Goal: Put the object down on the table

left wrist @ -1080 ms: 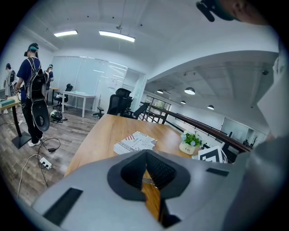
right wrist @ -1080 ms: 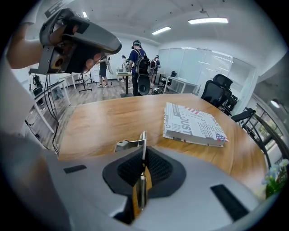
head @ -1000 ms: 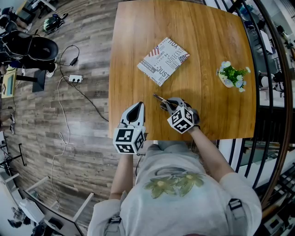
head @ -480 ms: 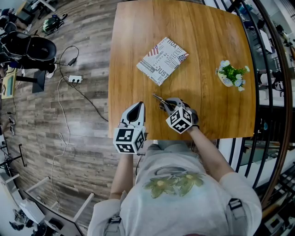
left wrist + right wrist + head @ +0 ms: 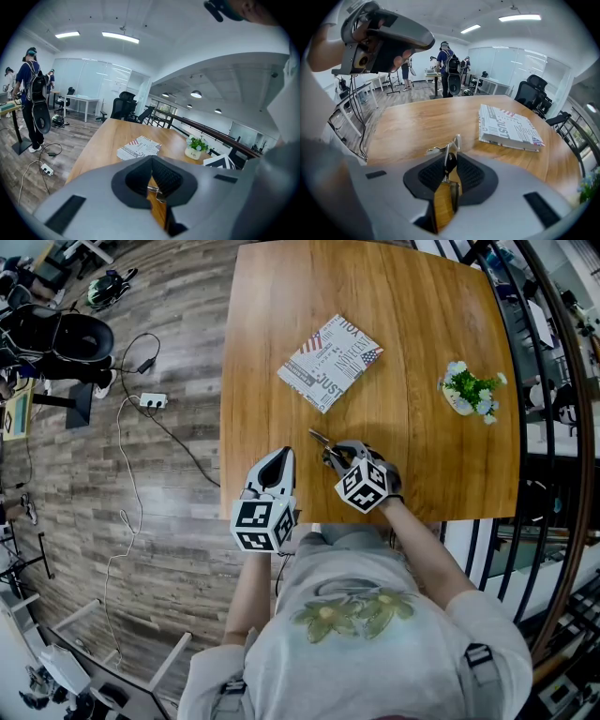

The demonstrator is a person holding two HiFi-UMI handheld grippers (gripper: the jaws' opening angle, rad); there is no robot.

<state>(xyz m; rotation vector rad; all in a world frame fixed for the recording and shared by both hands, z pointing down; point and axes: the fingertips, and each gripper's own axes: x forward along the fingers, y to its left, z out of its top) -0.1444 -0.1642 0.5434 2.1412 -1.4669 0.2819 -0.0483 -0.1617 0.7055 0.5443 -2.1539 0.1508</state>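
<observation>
Near the table's [image 5: 281, 296] front edge, your right gripper [image 5: 336, 454] had just been easing its jaws apart, apparently to leave the metal object [image 5: 321, 438] between them on the wood. Your left gripper [image 5: 278, 456] sat closed and empty.

Smooth wood with a soft sheen for the surface [image 5: 422, 352]. Matt printed paper on the book [image 5: 330, 363]. Bright bare metal on the small tool [image 5: 446, 150]. Matt grey plastic, ribbed black pads [image 5: 167, 177] on the left tongs [image 5: 151, 161].
</observation>
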